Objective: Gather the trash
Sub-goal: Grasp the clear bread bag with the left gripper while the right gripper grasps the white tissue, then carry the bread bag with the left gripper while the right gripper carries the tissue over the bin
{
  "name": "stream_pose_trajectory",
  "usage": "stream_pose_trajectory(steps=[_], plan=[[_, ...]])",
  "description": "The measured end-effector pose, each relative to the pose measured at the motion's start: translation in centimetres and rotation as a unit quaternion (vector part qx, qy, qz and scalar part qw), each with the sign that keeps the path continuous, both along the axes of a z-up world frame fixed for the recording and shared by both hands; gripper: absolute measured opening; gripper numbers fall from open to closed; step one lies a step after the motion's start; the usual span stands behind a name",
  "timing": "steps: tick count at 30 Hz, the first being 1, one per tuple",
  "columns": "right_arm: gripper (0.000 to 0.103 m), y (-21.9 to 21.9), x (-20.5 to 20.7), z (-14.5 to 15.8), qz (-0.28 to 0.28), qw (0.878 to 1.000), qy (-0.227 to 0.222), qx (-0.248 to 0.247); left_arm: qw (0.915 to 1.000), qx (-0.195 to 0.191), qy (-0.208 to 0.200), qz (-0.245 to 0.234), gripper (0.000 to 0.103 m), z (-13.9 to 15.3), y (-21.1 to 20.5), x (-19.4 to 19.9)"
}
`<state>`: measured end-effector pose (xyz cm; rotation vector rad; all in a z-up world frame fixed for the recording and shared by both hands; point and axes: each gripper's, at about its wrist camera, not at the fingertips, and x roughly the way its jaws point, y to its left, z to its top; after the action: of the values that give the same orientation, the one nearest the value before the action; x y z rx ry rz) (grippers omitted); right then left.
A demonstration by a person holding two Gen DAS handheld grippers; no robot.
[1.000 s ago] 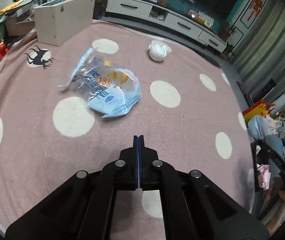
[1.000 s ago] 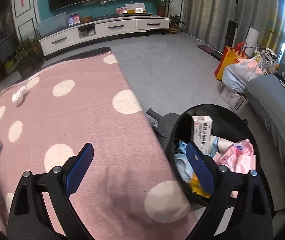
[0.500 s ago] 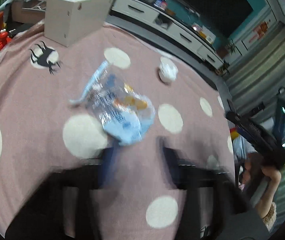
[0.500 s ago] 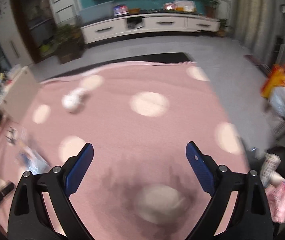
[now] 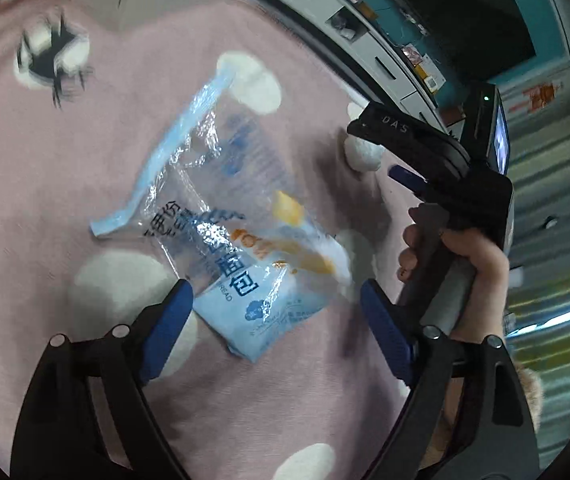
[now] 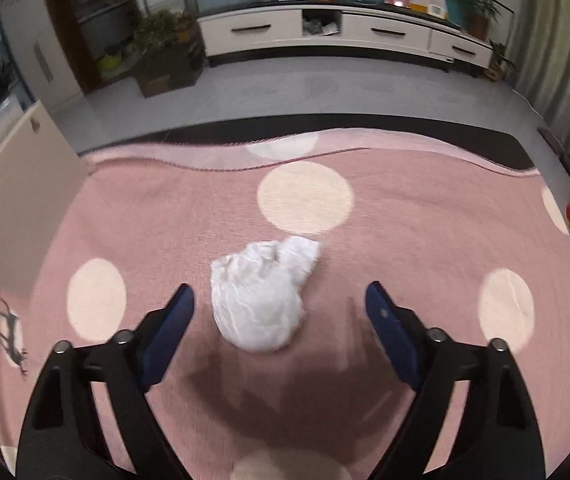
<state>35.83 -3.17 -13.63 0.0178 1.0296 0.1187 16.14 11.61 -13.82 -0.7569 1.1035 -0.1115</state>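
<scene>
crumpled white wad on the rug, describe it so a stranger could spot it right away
On the pink polka-dot rug, look between the open right gripper's blue fingers. The crumpled white wad lies below a big cream dot; unlike the flat dots, it is wrinkled and lumpy.

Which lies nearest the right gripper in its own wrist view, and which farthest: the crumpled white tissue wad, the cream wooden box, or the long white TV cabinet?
1. Crumpled white tissue wad: on the rug between the open jaws of the right gripper.
2. Cream wooden box: left, on the rug.
3. Long white TV cabinet: at the far wall.
</scene>
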Motion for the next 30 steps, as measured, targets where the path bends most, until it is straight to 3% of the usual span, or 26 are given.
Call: stream_pose_trajectory(steps=[2,3,5,7,9,11,15,20,26,30], plan=[[0.068,0.3,-0.3,-0.6,0.012,1.0,0.005,-0.012,0.9996,-0.024,-0.013,0.004,0.086,-0.3,0.1,0.0],[0.054,0.5,-0.3,-0.8,0.017,1.0,0.008,-0.02,0.9992,-0.04,-0.012,0.001,0.085,-0.6,0.1,0.3],[0.041,0.9,-0.9,-1.1,0.034,0.999,0.003,-0.043,0.9981,-0.059,-0.013,0.008,0.066,-1.1,0.3,0.3],[0.035,1.1,-1.6,-1.1,0.054,0.997,0.001,-0.058,0.9962,-0.085,0.002,0.018,0.019,-2.5,0.4,0.4],[0.034,0.8,-2.4,-0.9,0.069,0.996,-0.001,-0.064,0.9929,-0.115,0.003,0.031,0.016,-3.7,0.5,0.1],[0.034,0.3,-3.4,-0.6,0.075,0.995,-0.007,-0.067,0.9935,-0.107,0.002,0.038,0.015,-3.6,0.2,0.0],[0.034,-1.9,-5.4,0.4,0.066,0.997,-0.004,-0.051,0.9988,-0.021,-0.014,0.041,0.014,-1.6,-2.1,-1.0],[0.034,-6.9,-9.8,2.9,0.04,0.999,-0.018,-0.029,0.997,0.063,-0.039,0.022,0.014,1.4,-5.8,-2.4],[0.034,-13.3,-15.9,6.5,0.003,0.999,-0.052,0.002,0.9878,0.128,-0.088,-0.008,0.014,5.7,-9.1,-4.9],[0.034,-18.5,-19.9,9.0,-0.036,0.996,-0.078,0.03,0.9814,0.151,-0.114,-0.032,0.014,7.9,-11.6,-6.5]])
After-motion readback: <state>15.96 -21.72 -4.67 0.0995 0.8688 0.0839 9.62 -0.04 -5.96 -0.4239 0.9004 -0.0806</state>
